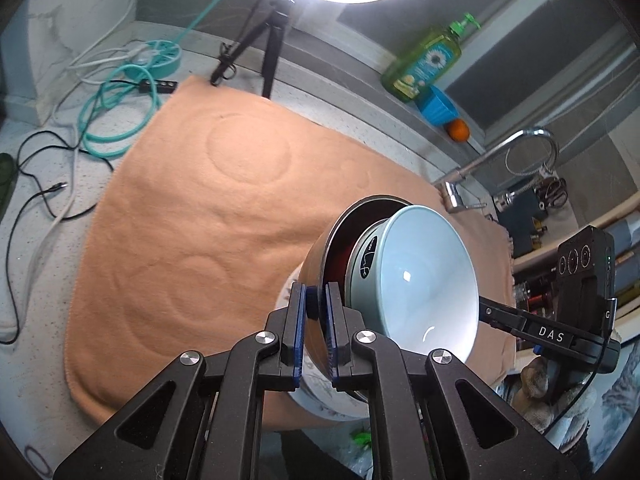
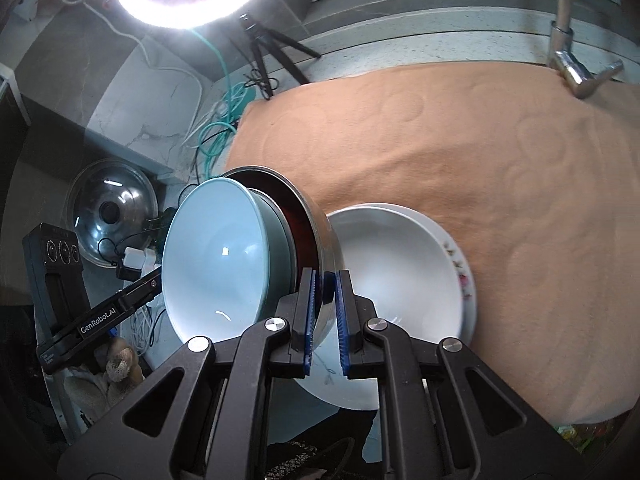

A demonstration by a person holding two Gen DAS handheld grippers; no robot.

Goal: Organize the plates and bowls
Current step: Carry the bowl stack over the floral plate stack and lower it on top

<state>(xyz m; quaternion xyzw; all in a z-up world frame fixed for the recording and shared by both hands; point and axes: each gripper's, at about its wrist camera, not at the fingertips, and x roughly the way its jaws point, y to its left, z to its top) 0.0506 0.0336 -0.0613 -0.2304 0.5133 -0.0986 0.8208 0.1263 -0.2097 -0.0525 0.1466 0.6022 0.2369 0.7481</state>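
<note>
Holding the metal bowl (image 1: 316,264) with the blue bowl (image 1: 424,280) nested inside, both your left tongs (image 1: 316,332) and right tongs (image 2: 325,316) clamped on its rim above the towel-covered counter (image 1: 192,208), you probably must next lower it level onto the white plates (image 2: 400,264).

Both wrist views look steeply down, close, sharing the orange towel (image 1: 224,216).
</note>
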